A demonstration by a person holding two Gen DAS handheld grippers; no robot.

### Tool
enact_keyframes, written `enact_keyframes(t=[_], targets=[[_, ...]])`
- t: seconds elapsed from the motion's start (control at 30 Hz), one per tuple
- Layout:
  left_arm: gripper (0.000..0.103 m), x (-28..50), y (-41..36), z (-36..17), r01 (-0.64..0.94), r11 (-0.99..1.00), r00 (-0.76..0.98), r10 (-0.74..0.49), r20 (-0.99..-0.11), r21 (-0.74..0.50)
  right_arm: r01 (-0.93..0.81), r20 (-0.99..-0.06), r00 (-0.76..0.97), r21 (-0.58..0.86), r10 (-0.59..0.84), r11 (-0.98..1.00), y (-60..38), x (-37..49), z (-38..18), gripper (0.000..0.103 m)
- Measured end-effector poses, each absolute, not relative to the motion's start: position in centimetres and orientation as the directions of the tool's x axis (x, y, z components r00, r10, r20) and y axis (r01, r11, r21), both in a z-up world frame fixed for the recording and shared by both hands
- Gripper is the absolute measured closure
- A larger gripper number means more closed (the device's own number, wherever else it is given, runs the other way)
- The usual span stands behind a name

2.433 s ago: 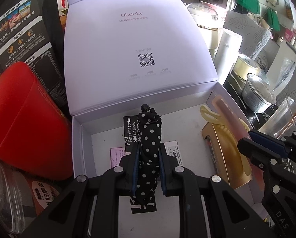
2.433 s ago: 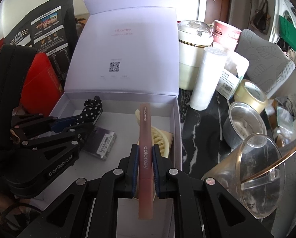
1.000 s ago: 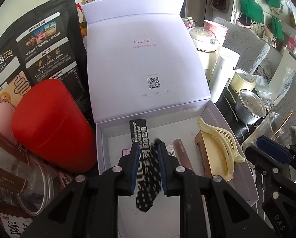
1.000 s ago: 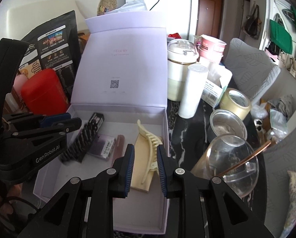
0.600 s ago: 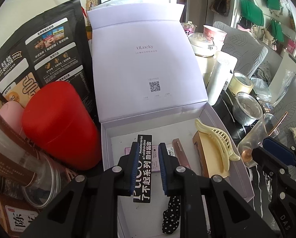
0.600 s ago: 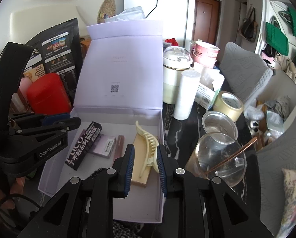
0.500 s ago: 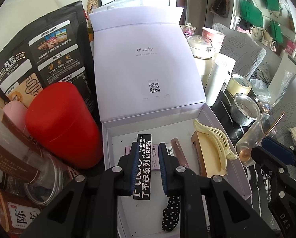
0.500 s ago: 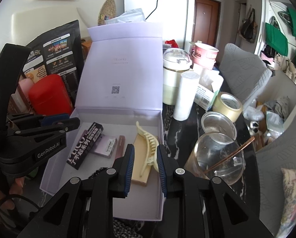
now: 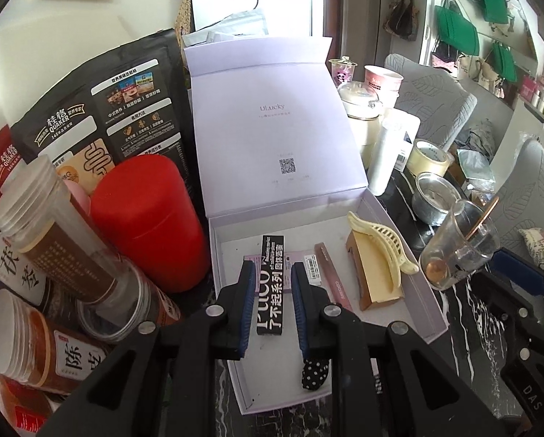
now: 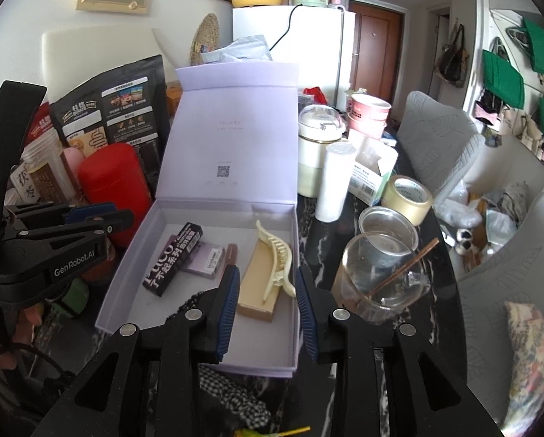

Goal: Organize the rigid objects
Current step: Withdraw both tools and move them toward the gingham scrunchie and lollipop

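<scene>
Left gripper [image 9: 270,300]: jaws parted, nothing held, hovering over the box [image 9: 423,284] floor. Right gripper [image 10: 266,304]: parted wide, empty, above the box's near right corner.

Inside the box: black carton [image 9: 271,286] left of centre, pink tube [image 9: 331,279] beside it, cream hair clip [image 9: 379,242] on the gold case [image 9: 372,275] along the right wall, polka-dot piece [image 9: 315,373] at the near edge.

Risks:
- Polka-dot piece is judged likely to be snagged or dragged out over the near edge.
- Glass cup [image 10: 379,276], just beside the right wall, could be tipped by a sideways swing.
- Upright lid [image 9: 272,134] could be knocked shut.
</scene>
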State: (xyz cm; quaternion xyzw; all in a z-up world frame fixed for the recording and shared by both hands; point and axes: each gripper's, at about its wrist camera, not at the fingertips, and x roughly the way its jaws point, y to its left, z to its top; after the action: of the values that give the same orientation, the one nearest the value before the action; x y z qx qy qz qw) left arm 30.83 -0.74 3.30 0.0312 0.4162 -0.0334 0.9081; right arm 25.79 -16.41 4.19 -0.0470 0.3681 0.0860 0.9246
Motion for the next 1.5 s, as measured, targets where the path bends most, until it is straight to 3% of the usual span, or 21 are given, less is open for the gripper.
enact_keyframes(t=[0.13,0.2,0.23,0.27,0.93,1.5], targets=[[0.081,29.6,-0.8,3.2,0.094,0.995,0.651,-0.031,-0.759,0.039,-0.191,-0.678,0.726,-0.037,0.115,0.981,-16.3,24.2,4.7,0.070],[0.055,29.0,-0.8,3.2,0.099,0.994,0.649,-0.037,-0.760,0.036,-0.190,-0.672,0.732,-0.039,0.115,0.981,-16.3,23.3,4.9,0.067],[0.024,28.6,-0.7,3.2,0.102,0.994,0.652,-0.041,-0.757,0.034,-0.191,-0.669,0.734,-0.039,0.116,0.981,-16.4,22.7,5.0,0.066],[0.008,28.0,-0.7,3.4,0.108,0.994,0.664,-0.051,-0.746,0.028,-0.191,-0.668,0.735,-0.039,0.116,0.981,-16.4,22.4,5.0,0.066],[0.006,20.4,-1.4,3.9,0.200,0.979,0.703,-0.108,-0.703,0.049,-0.144,-0.685,0.721,-0.005,0.102,0.990,-17.6,15.5,3.1,0.060],[0.006,19.0,-1.8,0.9,0.235,0.972,0.642,-0.179,-0.745,-0.031,-0.135,-0.719,0.680,0.074,0.147,0.988,-18.6,14.0,-1.9,0.060]])
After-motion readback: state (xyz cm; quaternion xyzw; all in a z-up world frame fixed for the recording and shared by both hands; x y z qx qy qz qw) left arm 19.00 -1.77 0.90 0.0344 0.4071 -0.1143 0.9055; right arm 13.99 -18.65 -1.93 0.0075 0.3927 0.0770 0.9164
